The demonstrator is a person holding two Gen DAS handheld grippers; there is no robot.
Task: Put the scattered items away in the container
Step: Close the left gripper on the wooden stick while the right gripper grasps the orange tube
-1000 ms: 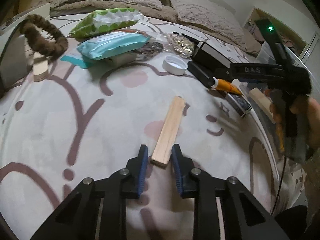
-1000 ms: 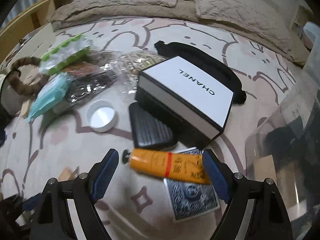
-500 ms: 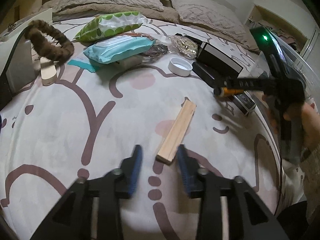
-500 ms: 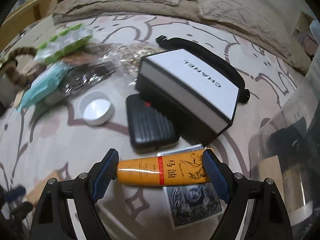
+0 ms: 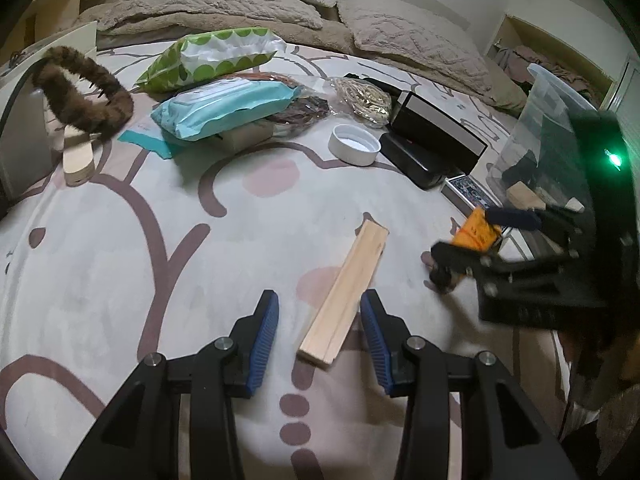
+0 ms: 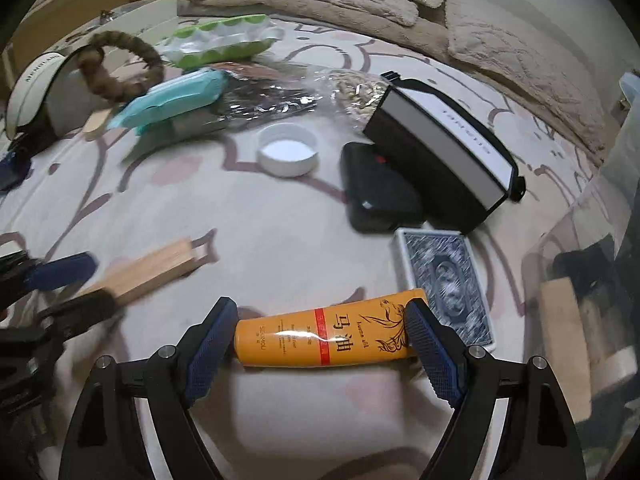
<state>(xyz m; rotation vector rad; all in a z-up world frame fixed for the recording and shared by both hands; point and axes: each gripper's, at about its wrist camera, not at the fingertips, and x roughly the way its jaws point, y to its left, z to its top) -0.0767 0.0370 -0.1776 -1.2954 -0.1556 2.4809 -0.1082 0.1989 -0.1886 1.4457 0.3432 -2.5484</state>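
Now the right gripper [image 6: 322,334] has lifted the orange tube [image 6: 326,334], pinched end to end, toward the clear bin [image 5: 552,136]; the left gripper [image 5: 320,328] opens wider around the wood stick [image 5: 346,294].

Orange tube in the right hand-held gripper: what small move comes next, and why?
Probably carry the orange tube right, toward the clear container. The right hand-held gripper spans it lengthwise with both pads at its ends, and it appears lifted off the bedspread.
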